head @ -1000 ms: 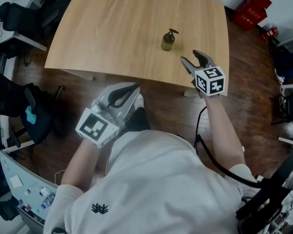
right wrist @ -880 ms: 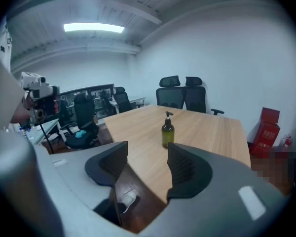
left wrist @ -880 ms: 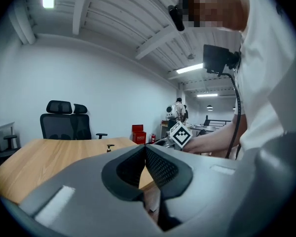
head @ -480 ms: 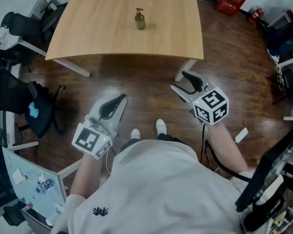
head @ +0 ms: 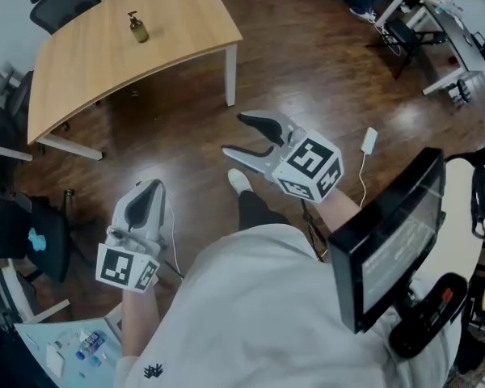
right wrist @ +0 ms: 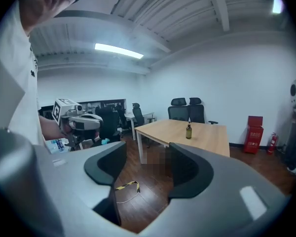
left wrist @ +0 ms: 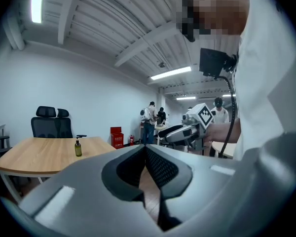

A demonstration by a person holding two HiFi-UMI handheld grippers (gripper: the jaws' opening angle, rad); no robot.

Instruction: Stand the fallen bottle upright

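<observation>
The brown pump bottle [head: 137, 27] stands upright on the wooden table [head: 89, 71], far off at the head view's upper left. Both grippers hang over the dark wood floor, well away from the table. My left gripper [head: 148, 192] is shut with nothing in it. My right gripper [head: 233, 133] is open and empty, its jaws spread wide. In the left gripper view the bottle [left wrist: 78, 147] shows small at the left, beyond the closed pads [left wrist: 158, 167]. The right gripper view has the bottle [right wrist: 188, 131] on the table [right wrist: 207, 138], straight past the open jaws.
Black office chairs [right wrist: 187, 110] stand behind the table, and a red crate [right wrist: 254, 127] sits by the wall. A dark monitor [head: 388, 241] is close at my right. Yellow-black tape [right wrist: 124, 185] lies on the floor. People [left wrist: 149, 118] stand in the far background.
The view has pulled back and turned: table and bottle slid to the upper left and shrank. Both grippers came away from the table, the right one rising and spreading a little wider.
</observation>
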